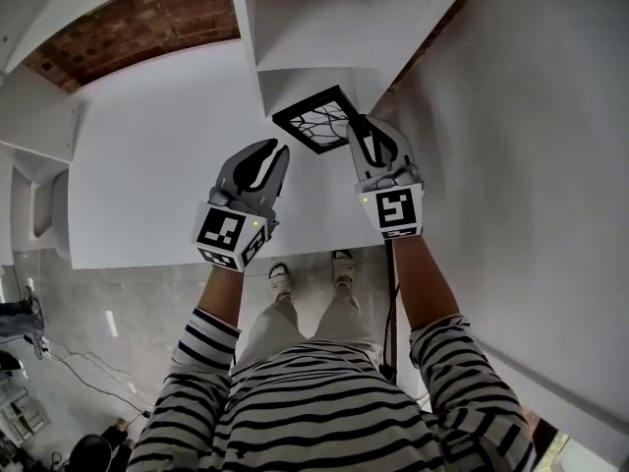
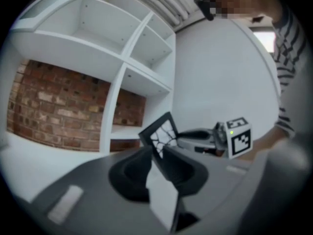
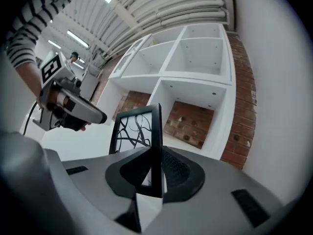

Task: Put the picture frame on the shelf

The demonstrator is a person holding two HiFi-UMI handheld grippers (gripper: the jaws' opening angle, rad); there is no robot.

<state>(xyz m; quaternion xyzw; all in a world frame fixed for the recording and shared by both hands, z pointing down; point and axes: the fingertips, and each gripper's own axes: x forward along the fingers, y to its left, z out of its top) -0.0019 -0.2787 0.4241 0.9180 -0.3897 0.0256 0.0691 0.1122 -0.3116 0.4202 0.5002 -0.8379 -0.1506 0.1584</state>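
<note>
Item inspected: picture frame (image 1: 316, 121), black border, white panel with dark branching lines. It is off the counter (image 1: 147, 165), held just above centre of the head view, directly below the white shelf (image 1: 295, 37) at the top of that view. No part of it rests on the shelf.

Right gripper (image 1: 362, 131): clenched on the frame. In the right gripper view the frame (image 3: 139, 131) stands upright and nearly edge-on, with its right-hand border pinched between the two dark pads of that gripper (image 3: 155, 153). The shelf (image 3: 195, 58) fills the upper centre of that view, its compartments empty, with the brick wall (image 3: 190, 119) showing through the lower ones.

Left gripper (image 1: 278, 150): released, gripping nothing. In the left gripper view its jaws (image 2: 159, 155) stand a little apart, and the frame (image 2: 160, 131) appears beyond their tips, tilted, with the right gripper (image 2: 183, 133) reaching it from the right of the picture. In the head view the left gripper sits at lower left of the frame, near its corner (contact cannot be confirmed). In the right gripper view the left gripper (image 3: 100, 117) shows at left, apart from the frame.

Surroundings: the white counter occupies the left centre of the head view, with the brick wall (image 1: 138, 23) at upper left. The person's striped sleeves fill the bottom of that view.
</note>
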